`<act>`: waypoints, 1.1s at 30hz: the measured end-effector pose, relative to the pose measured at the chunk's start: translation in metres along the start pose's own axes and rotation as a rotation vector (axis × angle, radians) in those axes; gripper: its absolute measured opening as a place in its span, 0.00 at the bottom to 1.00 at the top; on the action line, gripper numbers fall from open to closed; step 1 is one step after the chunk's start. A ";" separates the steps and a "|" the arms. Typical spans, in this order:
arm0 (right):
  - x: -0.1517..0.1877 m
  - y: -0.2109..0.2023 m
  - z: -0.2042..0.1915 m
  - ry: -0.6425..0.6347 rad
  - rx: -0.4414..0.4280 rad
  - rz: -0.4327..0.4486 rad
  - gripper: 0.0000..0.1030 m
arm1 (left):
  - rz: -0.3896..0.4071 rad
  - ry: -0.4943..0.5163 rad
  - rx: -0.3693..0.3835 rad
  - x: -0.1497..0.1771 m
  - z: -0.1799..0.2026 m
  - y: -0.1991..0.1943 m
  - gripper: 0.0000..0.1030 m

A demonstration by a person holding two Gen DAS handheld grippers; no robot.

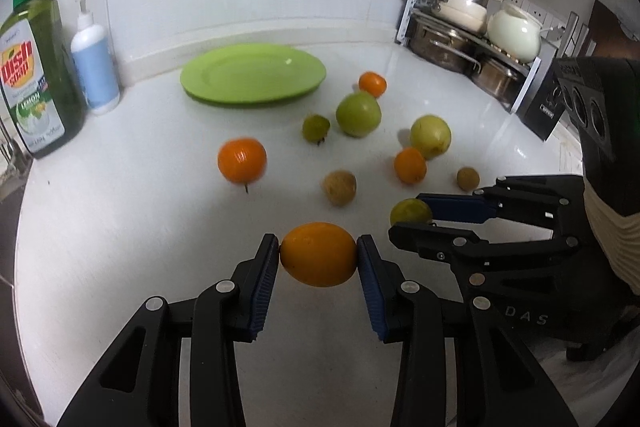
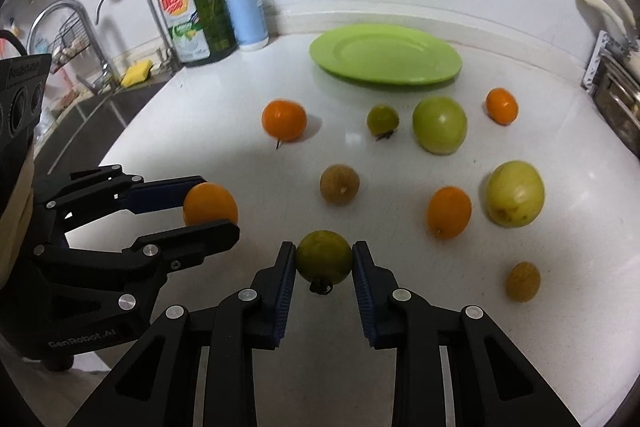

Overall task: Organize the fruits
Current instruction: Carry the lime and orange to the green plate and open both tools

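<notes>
Left wrist view: left tongs (image 1: pixel 318 254) clamped on an orange fruit (image 1: pixel 318 254), above the white counter (image 1: pixel 120 227). Green plate (image 1: pixel 252 73) at the back, bare. Eight loose fruits lie between.

Right wrist view: right tongs (image 2: pixel 324 257) clamped on a small green fruit (image 2: pixel 324 257), stem down. Dish soap bottle (image 2: pixel 196 15) and pump bottle (image 2: pixel 245 11) stand beside the plate's left.
</notes>
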State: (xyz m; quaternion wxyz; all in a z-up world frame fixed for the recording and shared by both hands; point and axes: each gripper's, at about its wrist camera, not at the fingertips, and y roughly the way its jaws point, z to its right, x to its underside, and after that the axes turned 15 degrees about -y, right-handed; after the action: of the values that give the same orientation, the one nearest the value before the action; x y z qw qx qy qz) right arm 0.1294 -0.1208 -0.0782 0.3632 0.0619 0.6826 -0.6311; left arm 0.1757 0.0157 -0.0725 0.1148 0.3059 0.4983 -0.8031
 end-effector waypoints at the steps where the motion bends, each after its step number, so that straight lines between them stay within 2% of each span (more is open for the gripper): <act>1: -0.002 -0.002 0.000 0.005 0.009 0.007 0.29 | 0.008 0.000 0.007 -0.004 0.000 -0.001 0.39; 8: -0.023 -0.021 0.012 0.029 0.057 0.084 0.29 | 0.073 0.008 0.005 -0.030 0.007 -0.009 0.39; 17: -0.054 -0.034 0.048 -0.030 0.095 0.182 0.29 | 0.172 -0.014 -0.071 -0.065 0.019 -0.008 0.39; 25: -0.093 -0.017 0.087 -0.038 0.070 0.198 0.29 | 0.230 -0.027 -0.113 -0.123 0.025 0.008 0.39; 33: -0.146 0.012 0.131 -0.033 0.053 0.188 0.29 | 0.235 -0.033 -0.142 -0.181 0.019 0.030 0.39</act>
State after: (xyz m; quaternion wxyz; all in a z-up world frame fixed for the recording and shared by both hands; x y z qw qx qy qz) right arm 0.2974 -0.1829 0.0038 0.4301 0.1248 0.6510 -0.6129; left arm 0.3253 -0.0371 0.0209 0.2376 0.3398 0.5128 -0.7517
